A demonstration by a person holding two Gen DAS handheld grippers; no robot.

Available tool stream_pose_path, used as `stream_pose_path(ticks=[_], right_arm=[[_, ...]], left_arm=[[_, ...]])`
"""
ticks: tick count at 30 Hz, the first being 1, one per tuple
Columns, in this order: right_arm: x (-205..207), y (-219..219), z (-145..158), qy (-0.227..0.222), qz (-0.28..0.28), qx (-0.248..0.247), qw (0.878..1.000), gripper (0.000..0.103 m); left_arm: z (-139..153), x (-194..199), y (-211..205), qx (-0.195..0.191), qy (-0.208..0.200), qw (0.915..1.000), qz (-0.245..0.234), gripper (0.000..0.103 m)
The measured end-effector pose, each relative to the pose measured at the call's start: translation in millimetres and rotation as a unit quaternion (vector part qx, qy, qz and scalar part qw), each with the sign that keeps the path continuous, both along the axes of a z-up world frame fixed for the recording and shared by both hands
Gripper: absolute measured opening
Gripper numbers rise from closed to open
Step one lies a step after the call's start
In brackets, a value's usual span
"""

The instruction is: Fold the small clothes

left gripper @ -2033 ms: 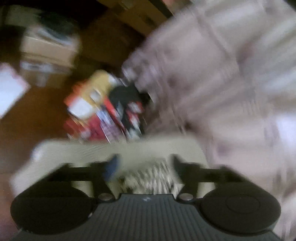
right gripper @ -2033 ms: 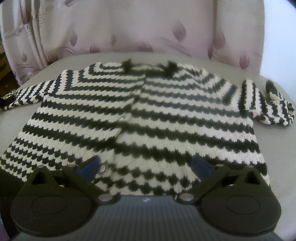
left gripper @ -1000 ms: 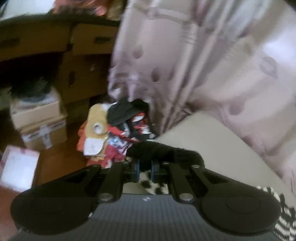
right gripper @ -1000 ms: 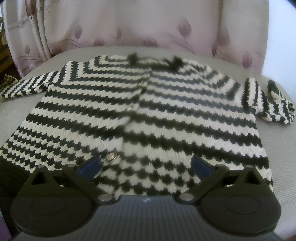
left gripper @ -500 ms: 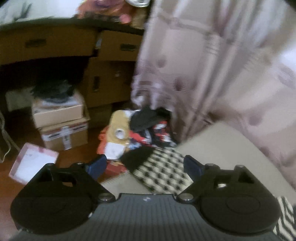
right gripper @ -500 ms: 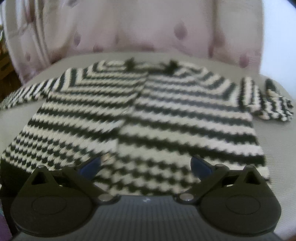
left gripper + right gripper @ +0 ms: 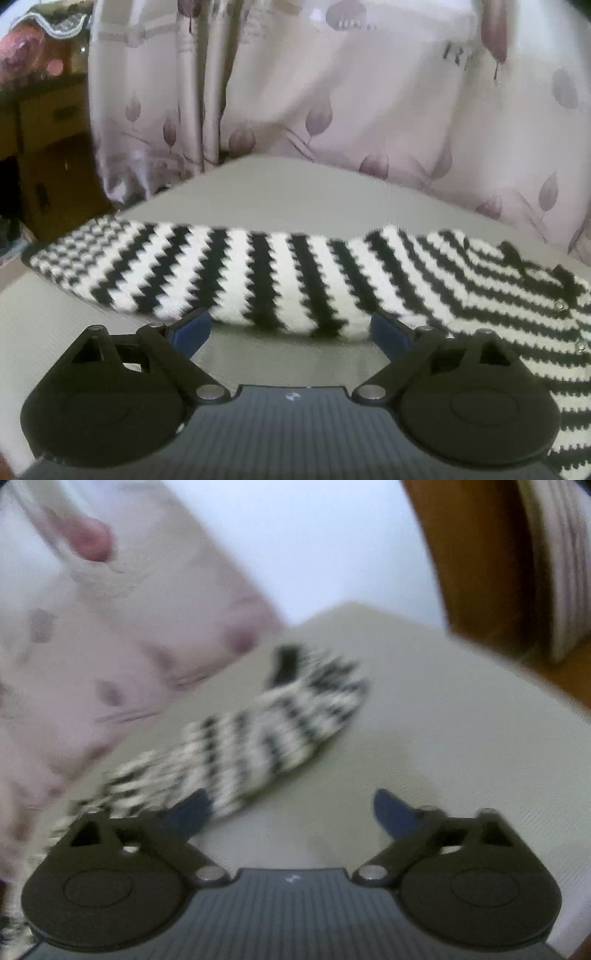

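Two wrist views, both over a grey-beige padded surface (table or cushion, cannot tell which). Pale pink curtain with a leaf print hangs behind it; brown wooden drawers stand at the left edge of the left view, and brown wooden furniture shows at upper right in the right view.

Black-and-white striped knit cardigan lies flat on the surface. Its left sleeve stretches straight out, just beyond the left gripper. Right view is blurred: the other sleeve lies crumpled, ahead and left of the right gripper.

Left gripper: jaws wide, nothing between the pads. They have just been opening; a second ago they were pinched on the dark cuff, and that view faced floor clutter and boxes. Right gripper: jaws wide but have just been closing a little, bare surface between them. A second ago that view faced the cardigan's front squarely.
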State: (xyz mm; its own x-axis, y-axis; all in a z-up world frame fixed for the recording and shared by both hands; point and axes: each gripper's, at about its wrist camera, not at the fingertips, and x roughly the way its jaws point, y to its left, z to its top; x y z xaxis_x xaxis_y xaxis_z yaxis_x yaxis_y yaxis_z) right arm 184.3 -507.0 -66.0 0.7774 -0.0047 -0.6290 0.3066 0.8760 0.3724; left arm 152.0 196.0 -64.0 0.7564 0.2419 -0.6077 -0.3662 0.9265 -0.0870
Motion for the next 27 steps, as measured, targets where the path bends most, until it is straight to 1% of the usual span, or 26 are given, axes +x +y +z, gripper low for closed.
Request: stream_pose_path(ticks=[1,2,3,5,6,9,10,11,14,16,17,18,19,20,21,22,23,24,25,27], right_arm=[[11,-5,1,0.01,0.001,-0.039,0.999,0.079],[24,-7,1,0.024,0.007,-0.092,0.995,0.075],[39,-10,0,0.037,0.012,-0.142,0.989,0.073],[66,-22,-3,0.055,0.015,-0.195,0.979,0.066],[82,-28,-6,0.062,0.015,-0.22,0.973,0.066],[119,-40,-16,0.081,0.03,-0.26,0.962,0.065],[132,-43,-20,0.087,0.038,-0.267,0.959,0.063],[143,-43,-24,0.091,0.042,-0.278,0.955,0.061],[170,-38,-32,0.095,0.059,-0.319,0.941,0.06],[187,-37,-38,0.102,0.072,-0.336,0.934,0.06],[195,-37,-39,0.1,0.074,-0.339,0.933,0.06],[200,-39,-38,0.095,0.074,-0.334,0.935,0.059],[203,-43,-37,0.093,0.074,-0.322,0.939,0.043],[205,-47,-35,0.089,0.076,-0.299,0.947,0.02],[207,-53,-33,0.086,0.069,-0.277,0.954,0.012],[206,-57,-32,0.084,0.056,-0.261,0.96,0.009],[204,-66,-29,0.074,0.044,-0.237,0.968,0.009],[197,-79,-24,0.052,0.026,-0.198,0.979,0.009],[188,-92,-19,0.031,0.006,-0.161,0.986,0.009],[165,-124,-15,0.0,-0.037,-0.077,0.996,0.009]], left_arm=[[-4,1,-3,-0.001,0.004,1.0,0.002,0.092],[-9,3,-3,-0.002,0.009,0.9999,0.006,0.092],[-12,6,-2,-0.004,0.017,0.9998,0.008,0.092],[-14,4,-2,-0.011,0.023,0.9996,0.013,0.093],[-15,3,1,-0.017,0.02,0.9994,0.02,0.095],[-17,2,4,-0.028,0.016,0.9989,0.032,0.098],[-15,-2,0,-0.027,0.017,0.9989,0.033,0.098],[-15,-1,-1,-0.022,0.021,0.999,0.034,0.099],[-15,4,-8,-0.004,0.037,0.9989,0.03,0.101],[-16,7,-12,0.009,0.049,0.9984,0.029,0.102],[-17,9,-14,0.014,0.053,0.9981,0.028,0.102],[-17,10,-15,0.018,0.057,0.9978,0.027,0.103],[-17,10,-17,0.021,0.06,0.9976,0.027,0.103],[-18,11,-18,0.025,0.064,0.9973,0.027,0.103],[-18,12,-19,0.028,0.067,0.997,0.027,0.103],[-19,12,-19,0.031,0.069,0.9967,0.028,0.103],[-19,13,-20,0.033,0.071,0.9965,0.028,0.103],[-19,12,-20,0.034,0.072,0.9964,0.029,0.103],[-19,12,-20,0.035,0.072,0.9964,0.029,0.103],[-20,12,-20,0.034,0.072,0.9964,0.031,0.103]])
